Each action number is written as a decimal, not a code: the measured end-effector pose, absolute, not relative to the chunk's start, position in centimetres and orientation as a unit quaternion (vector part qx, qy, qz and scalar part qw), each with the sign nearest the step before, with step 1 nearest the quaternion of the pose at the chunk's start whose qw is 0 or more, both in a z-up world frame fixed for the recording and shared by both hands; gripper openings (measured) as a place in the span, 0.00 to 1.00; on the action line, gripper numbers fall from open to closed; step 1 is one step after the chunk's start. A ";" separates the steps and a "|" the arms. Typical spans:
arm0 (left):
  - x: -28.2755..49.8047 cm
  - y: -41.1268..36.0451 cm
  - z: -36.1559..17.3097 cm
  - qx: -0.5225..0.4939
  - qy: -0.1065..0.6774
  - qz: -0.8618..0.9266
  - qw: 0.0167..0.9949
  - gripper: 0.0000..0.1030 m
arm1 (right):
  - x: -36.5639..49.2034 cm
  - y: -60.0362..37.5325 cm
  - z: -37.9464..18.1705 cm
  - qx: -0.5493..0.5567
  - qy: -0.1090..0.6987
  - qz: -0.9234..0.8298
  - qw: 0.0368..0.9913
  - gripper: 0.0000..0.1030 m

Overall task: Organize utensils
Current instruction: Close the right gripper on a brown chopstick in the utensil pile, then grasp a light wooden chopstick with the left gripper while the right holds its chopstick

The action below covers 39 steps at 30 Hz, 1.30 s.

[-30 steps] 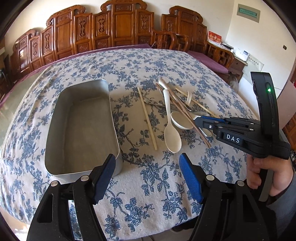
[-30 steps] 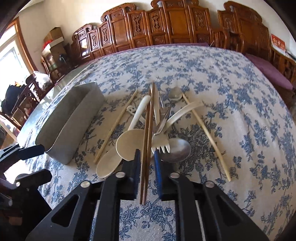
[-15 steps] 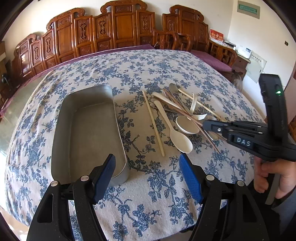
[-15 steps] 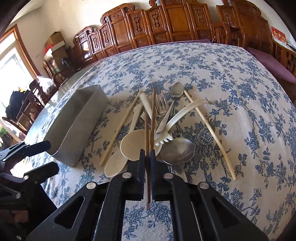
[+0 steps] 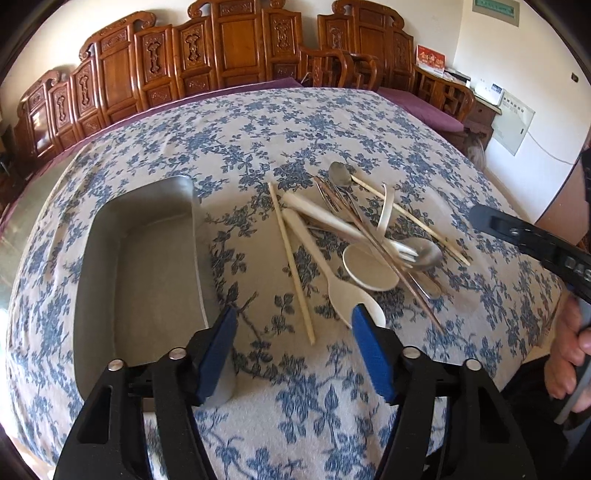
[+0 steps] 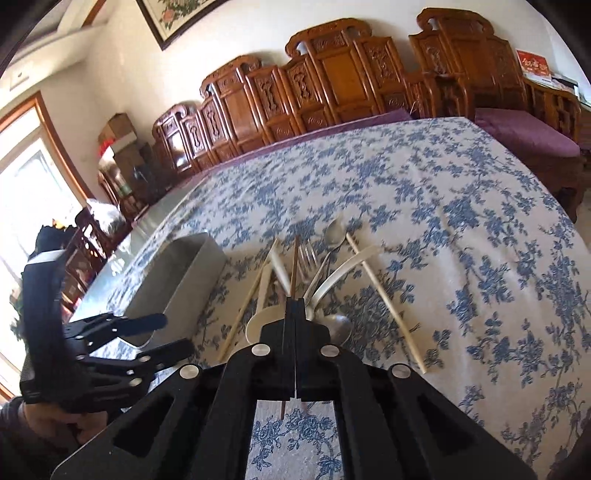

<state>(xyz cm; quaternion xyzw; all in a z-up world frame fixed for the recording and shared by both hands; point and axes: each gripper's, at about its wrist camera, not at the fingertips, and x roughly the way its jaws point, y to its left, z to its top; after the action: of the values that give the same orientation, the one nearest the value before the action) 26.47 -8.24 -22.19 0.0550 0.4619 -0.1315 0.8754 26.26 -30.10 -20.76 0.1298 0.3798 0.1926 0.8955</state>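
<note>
Home dining room: carved wooden chairs, floral tablecloth.

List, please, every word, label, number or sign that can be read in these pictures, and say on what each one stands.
"DA", cut off by the picture's edge: white letters on the right gripper's black body.
Red card on the side cabinet: gold characters, too blurred to read.
Green plaque high on the wall: too small to read.
White wall panel: print too small to read.
Nothing else carries text.
</note>
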 end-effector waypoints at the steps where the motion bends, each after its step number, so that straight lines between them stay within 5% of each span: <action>1: 26.9 -8.4 -22.3 0.057 0.464 -0.131 0.874 0.56 | 26.3 -30.2 -20.8 0.129 0.381 0.192 0.895 0.01; 11: 28.1 -8.8 -21.5 0.058 0.454 -0.129 0.880 0.51 | 26.3 -27.8 -22.6 0.082 0.419 0.211 0.880 0.05; 12: 28.2 -8.7 -21.3 0.058 0.453 -0.129 0.880 0.51 | 26.2 -27.6 -22.8 0.075 0.420 0.210 0.879 0.09; 14: 28.3 -8.7 -21.1 0.059 0.452 -0.128 0.881 0.51 | 26.0 -27.4 -23.0 0.073 0.422 0.214 0.878 0.32; 16: 28.4 -8.7 -20.9 0.061 0.450 -0.128 0.881 0.51 | 26.0 -27.2 -23.3 0.070 0.429 0.215 0.875 0.35; 20: 28.8 -8.6 -20.9 0.065 0.451 -0.125 0.882 0.51 | 26.2 -26.6 -24.8 0.054 0.460 0.213 0.860 0.31; 23: 29.3 -8.6 -20.9 0.070 0.451 -0.124 0.881 0.51 | 26.2 -26.3 -25.6 0.044 0.477 0.211 0.852 0.12; 26: 29.8 -8.7 -21.0 0.078 0.453 -0.122 0.880 0.51 | 25.9 -26.4 -25.5 0.051 0.473 0.220 0.852 0.06; 31: 30.9 -8.9 -21.6 0.092 0.462 -0.119 0.874 0.50 | 25.4 -27.4 -23.1 0.082 0.426 0.236 0.869 0.06; 39: 31.2 -10.0 -23.1 0.094 0.487 -0.139 0.857 0.27 | 25.4 -30.2 -20.4 0.118 0.367 0.211 0.898 0.05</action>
<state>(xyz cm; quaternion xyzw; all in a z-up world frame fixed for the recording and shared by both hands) 31.19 -9.96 -23.15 0.0936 0.4869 -0.1394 0.8572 25.39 -30.17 -20.37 0.1184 0.3674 0.2110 0.8980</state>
